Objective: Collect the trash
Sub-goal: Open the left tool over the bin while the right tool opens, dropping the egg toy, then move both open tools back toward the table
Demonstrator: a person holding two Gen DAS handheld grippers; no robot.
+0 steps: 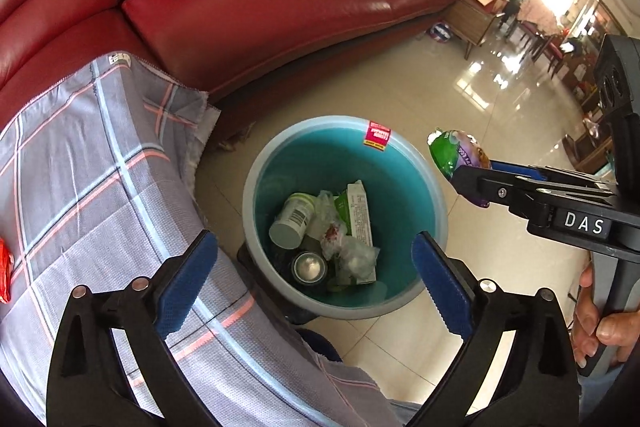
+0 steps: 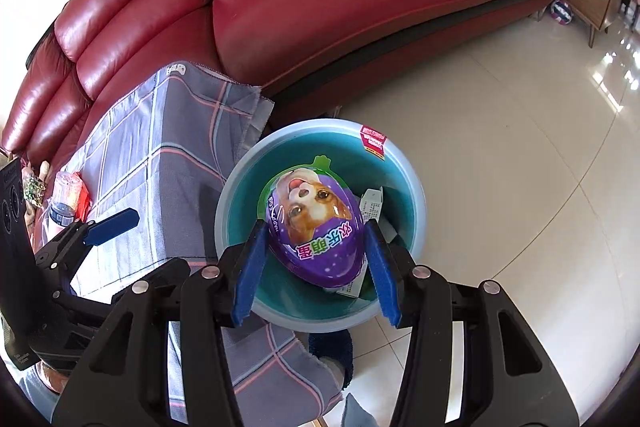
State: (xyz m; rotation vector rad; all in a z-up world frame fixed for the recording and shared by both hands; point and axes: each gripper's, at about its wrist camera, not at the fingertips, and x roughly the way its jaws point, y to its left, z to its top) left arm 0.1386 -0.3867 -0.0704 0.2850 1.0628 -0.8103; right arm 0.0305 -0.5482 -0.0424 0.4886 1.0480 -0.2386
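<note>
From the left wrist, the left gripper hangs with jaws wide and empty over the teal bin, which holds a white bottle and a carton; "DAS" marks the right gripper. From the right wrist, that gripper's jaws clamp the purple egg-shaped pack above the bin; it should be centred inside the rim before release; its Chinese lettering is upside down.

A glossy dark red leather sofa. A grey cloth checked with pink, pale blue and dark lines. A teal bin with a paler blue rim and a red-pink sticker. A purple egg-shaped package edged in green, printed with a brown-and-white dog. Cream floor tiles.
</note>
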